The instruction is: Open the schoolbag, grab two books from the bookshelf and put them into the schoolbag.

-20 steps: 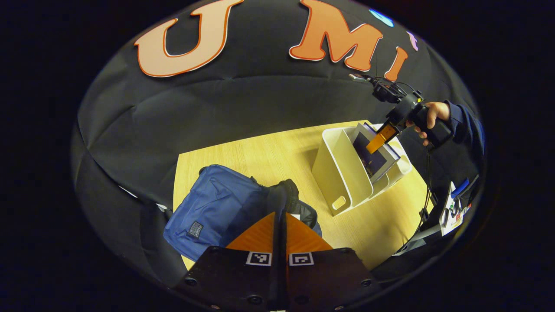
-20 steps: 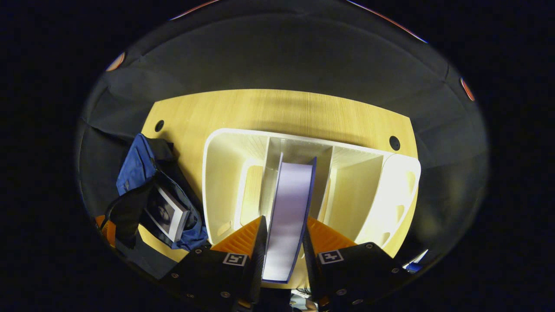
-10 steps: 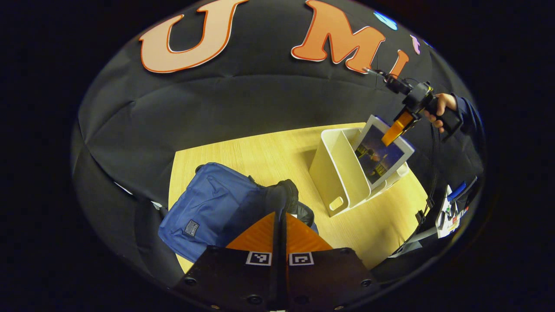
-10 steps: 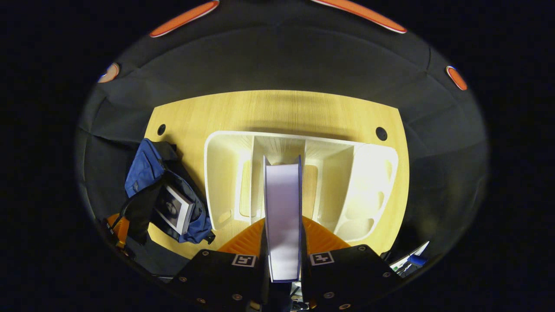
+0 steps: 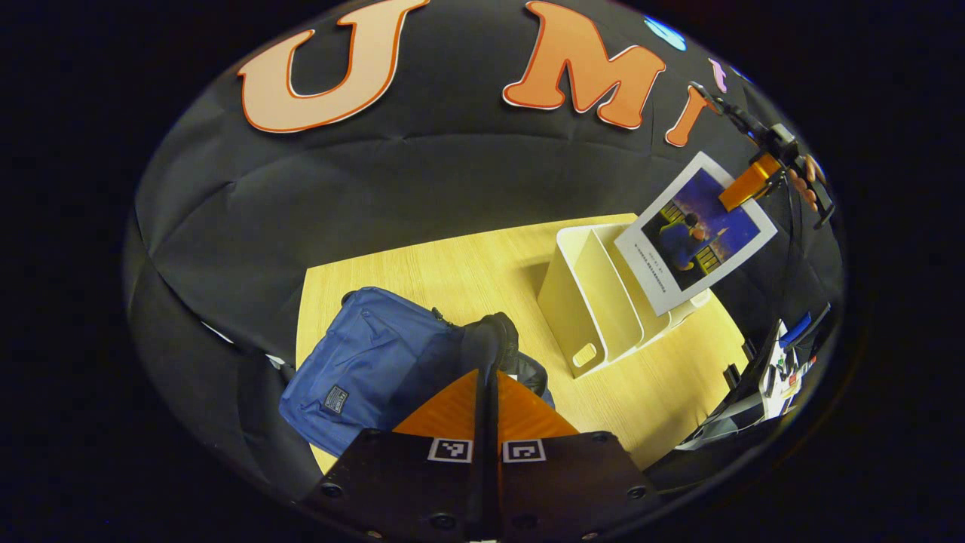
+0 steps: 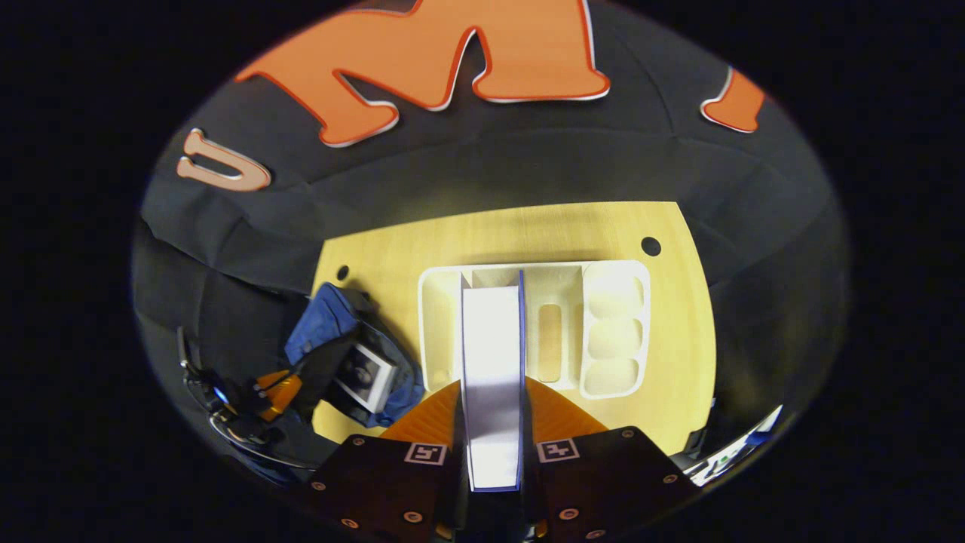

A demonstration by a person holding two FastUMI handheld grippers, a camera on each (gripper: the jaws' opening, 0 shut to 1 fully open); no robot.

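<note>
Right gripper (image 6: 491,422) clamped on book (image 6: 491,354)

a black cloth wall (image 5: 422,181) hangs in folds behind a pale wooden table (image 6: 528,234). the tabletop has round dark holes near its far corners and is brightly lit from above.

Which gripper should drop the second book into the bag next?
Right. The right gripper is shut on the white-edged, blue-covered book, lifted above the white plastic bookshelf. The left gripper holds the blue fabric schoolbag open.
</note>
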